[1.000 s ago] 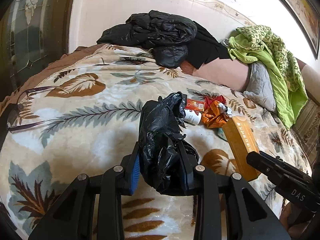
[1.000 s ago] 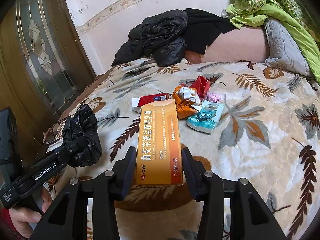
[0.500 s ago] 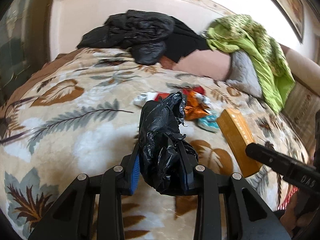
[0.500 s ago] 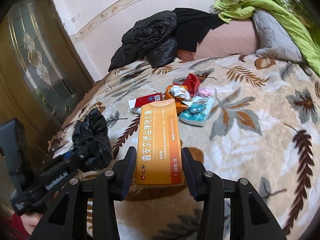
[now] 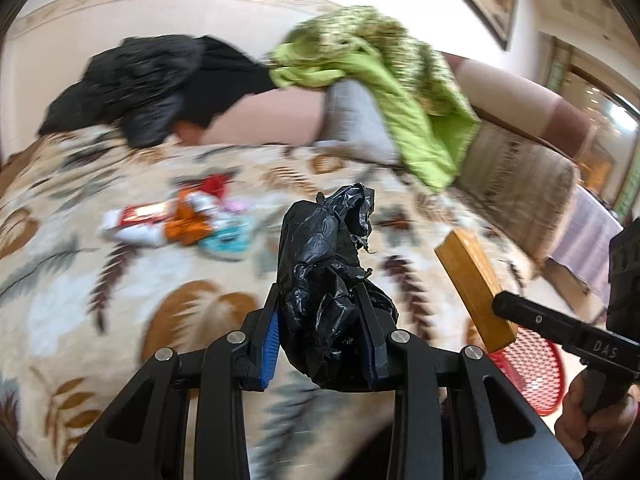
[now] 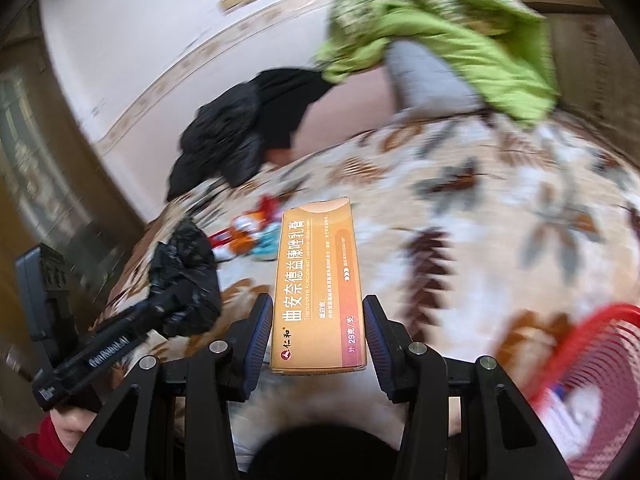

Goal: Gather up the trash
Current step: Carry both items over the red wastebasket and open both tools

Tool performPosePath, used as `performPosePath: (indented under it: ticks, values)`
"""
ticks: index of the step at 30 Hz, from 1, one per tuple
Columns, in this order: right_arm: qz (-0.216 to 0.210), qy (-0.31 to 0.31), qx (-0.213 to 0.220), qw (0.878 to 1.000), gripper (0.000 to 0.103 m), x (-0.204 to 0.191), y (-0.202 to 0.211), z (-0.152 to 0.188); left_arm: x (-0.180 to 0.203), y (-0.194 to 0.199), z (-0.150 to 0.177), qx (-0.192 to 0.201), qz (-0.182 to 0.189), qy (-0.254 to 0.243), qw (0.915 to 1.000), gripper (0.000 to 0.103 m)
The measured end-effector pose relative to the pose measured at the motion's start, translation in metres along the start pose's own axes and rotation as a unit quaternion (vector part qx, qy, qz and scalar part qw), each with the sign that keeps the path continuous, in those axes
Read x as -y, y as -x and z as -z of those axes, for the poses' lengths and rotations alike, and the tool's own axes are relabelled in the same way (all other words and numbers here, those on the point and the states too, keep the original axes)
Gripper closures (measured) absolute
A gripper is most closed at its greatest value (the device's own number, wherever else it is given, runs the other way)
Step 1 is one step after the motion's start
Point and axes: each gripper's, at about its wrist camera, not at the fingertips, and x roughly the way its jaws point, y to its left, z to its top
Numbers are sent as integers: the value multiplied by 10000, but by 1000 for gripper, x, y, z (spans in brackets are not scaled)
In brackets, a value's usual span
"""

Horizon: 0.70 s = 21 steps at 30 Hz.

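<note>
Left wrist: crinkled black plastic bag [image 5: 324, 280] (glossy)

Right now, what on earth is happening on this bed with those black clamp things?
A person is clearing trash with two handheld grippers. The left gripper is clamped on a crumpled black plastic bag; the right gripper holds an orange carton. Both are near a red basket at the bedside. More wrappers remain on the leaf-patterned blanket.

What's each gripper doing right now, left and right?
Left gripper: shut on the crumpled black plastic bag.
Right gripper: shut on the orange box, lifted off the bed.
</note>
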Motion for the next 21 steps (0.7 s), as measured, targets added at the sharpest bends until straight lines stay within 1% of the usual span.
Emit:
performPosePath:
  ticks: [5, 8, 12, 16, 21]
  values:
    - [591, -424, 308, 9969, 54, 50, 58, 5, 62, -14, -8, -97, 590, -407, 9974, 72]
    - [926, -661, 465, 9924, 54, 77, 88, 9, 97, -21, -8, -183, 881, -668, 9937, 72]
    - [1242, -950, 570, 9860, 54, 105, 115, 17, 136, -30, -6, -343, 1225, -929, 9875, 72]
    - [1400, -1214, 637, 9806, 54, 131, 135, 22, 172, -38, -1, -562, 1517, -1217, 9793, 72]
    - [1442, -1484, 686, 9759, 54, 151, 146, 29, 205, -51, 11, -959, 1873, -1399, 9675, 71]
